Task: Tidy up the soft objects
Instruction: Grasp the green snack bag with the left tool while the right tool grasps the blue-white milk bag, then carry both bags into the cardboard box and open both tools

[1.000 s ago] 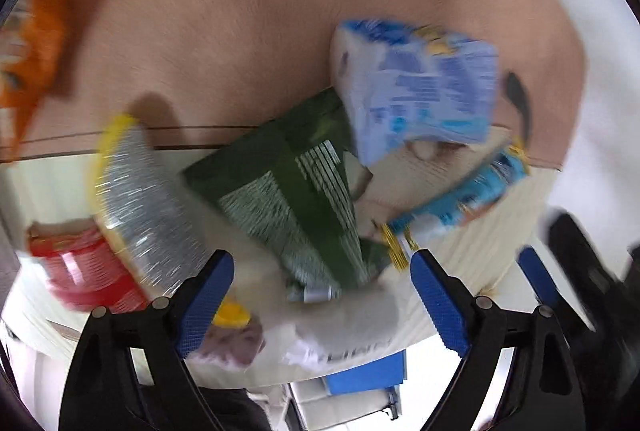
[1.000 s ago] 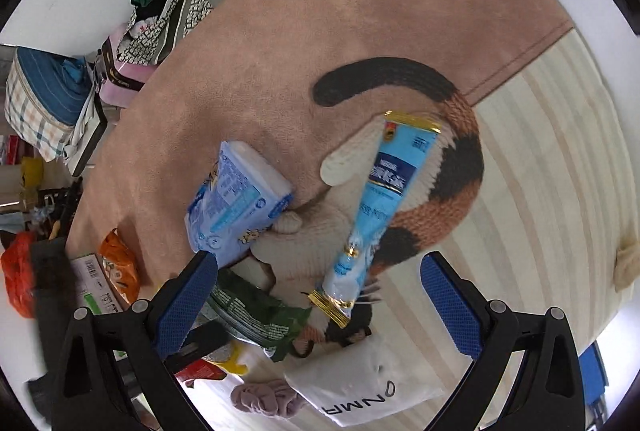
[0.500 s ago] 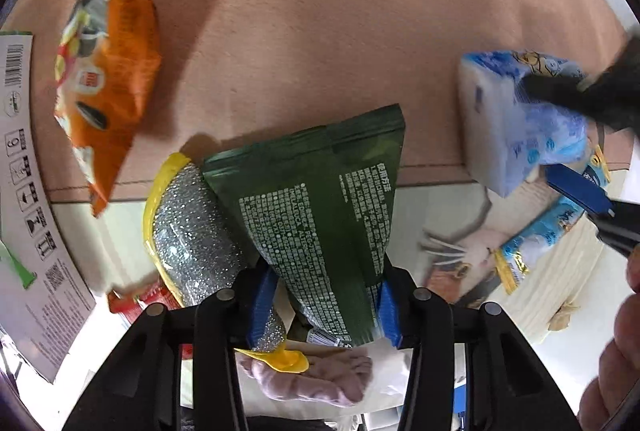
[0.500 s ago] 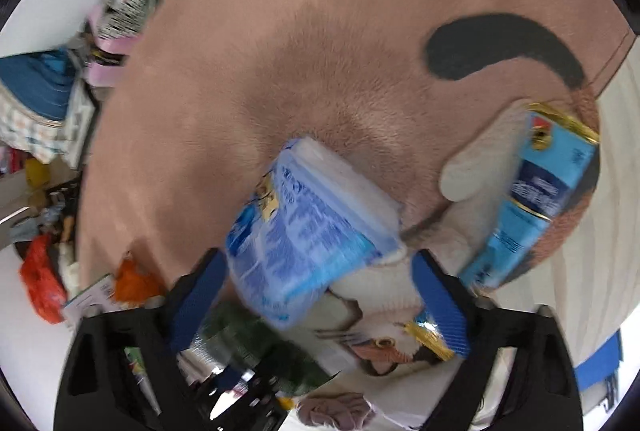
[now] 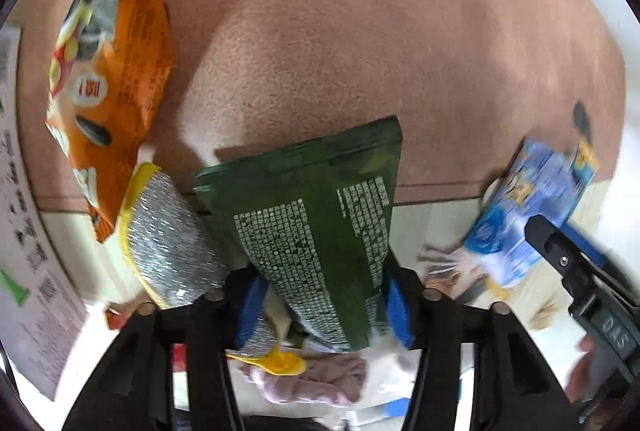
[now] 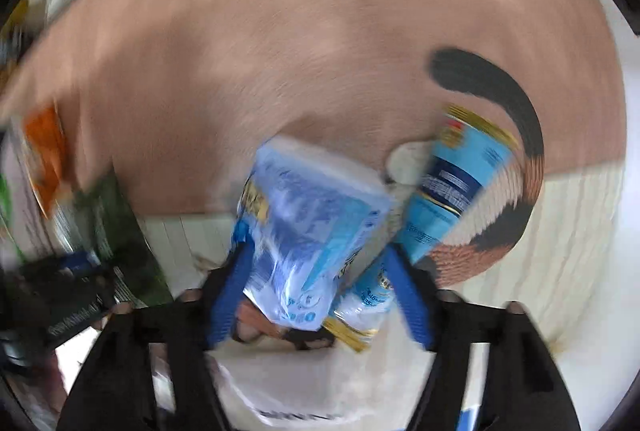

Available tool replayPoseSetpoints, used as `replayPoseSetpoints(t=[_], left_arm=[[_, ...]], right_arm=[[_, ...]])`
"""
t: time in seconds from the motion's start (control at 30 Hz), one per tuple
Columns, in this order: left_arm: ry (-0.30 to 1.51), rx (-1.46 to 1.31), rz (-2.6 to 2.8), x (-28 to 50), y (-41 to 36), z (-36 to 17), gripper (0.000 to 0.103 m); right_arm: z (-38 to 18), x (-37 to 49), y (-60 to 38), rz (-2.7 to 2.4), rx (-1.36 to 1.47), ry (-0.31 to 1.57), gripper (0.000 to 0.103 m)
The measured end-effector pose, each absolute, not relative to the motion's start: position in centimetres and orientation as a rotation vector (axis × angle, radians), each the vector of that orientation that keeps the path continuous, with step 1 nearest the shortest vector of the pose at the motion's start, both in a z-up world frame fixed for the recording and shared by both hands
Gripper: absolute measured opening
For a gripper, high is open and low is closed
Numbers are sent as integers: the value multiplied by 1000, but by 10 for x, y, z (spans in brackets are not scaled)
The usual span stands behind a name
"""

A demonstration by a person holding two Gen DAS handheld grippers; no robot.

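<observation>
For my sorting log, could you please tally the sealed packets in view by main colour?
Green: 1, the green pouch
Orange: 1, the orange snack bag
Blue: 2, the blue tissue pack and the blue sachet
Silver-yellow: 1, the silver packet
Total: 5

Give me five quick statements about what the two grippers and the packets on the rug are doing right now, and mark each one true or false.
1. The left gripper is shut on the green pouch. True.
2. The right gripper grips the orange snack bag. False: it is closed around the blue tissue pack.
3. The orange snack bag lies on the brown rug. True.
4. The silver glittery packet lies right of the green pouch. False: it is on its left.
5. The long light blue sachet lies beside the tissue pack. True.
</observation>
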State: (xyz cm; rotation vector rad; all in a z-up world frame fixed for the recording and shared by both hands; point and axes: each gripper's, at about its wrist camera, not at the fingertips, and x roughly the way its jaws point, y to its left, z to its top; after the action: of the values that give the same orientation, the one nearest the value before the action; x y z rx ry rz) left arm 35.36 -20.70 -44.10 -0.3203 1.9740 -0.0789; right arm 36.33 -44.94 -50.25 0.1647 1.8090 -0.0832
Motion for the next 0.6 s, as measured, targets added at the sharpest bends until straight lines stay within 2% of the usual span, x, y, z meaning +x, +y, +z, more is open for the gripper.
replayPoseSetpoints(t=[0.13,0.23,0.27,0.33,0.4,0.43,0.6], left_arm=[[1975,-492,-78,355,-196,-443,54],[1954,-405,-80,356,-202,-441,54],[1945,-363,-82,358,-208,-437,48],[1914,-288,-80,362,-214,-431,39],[1882,-220,-102,365,-223,-424,33],[1866,-189,-110,367,-226,-418,29],[1769,-97,-147,367,-225,-371,29]], right_arm=[[-510,369,-448,-117,364,1800,76],[-511,376,-438,-126,366,1793,72],[-510,379,-433,-148,335,1791,61],[-507,382,-422,-165,313,1764,54],[-502,381,-409,-164,309,1747,36],[-496,384,-402,-164,303,1746,35],[-445,375,-371,-111,268,1704,31]])
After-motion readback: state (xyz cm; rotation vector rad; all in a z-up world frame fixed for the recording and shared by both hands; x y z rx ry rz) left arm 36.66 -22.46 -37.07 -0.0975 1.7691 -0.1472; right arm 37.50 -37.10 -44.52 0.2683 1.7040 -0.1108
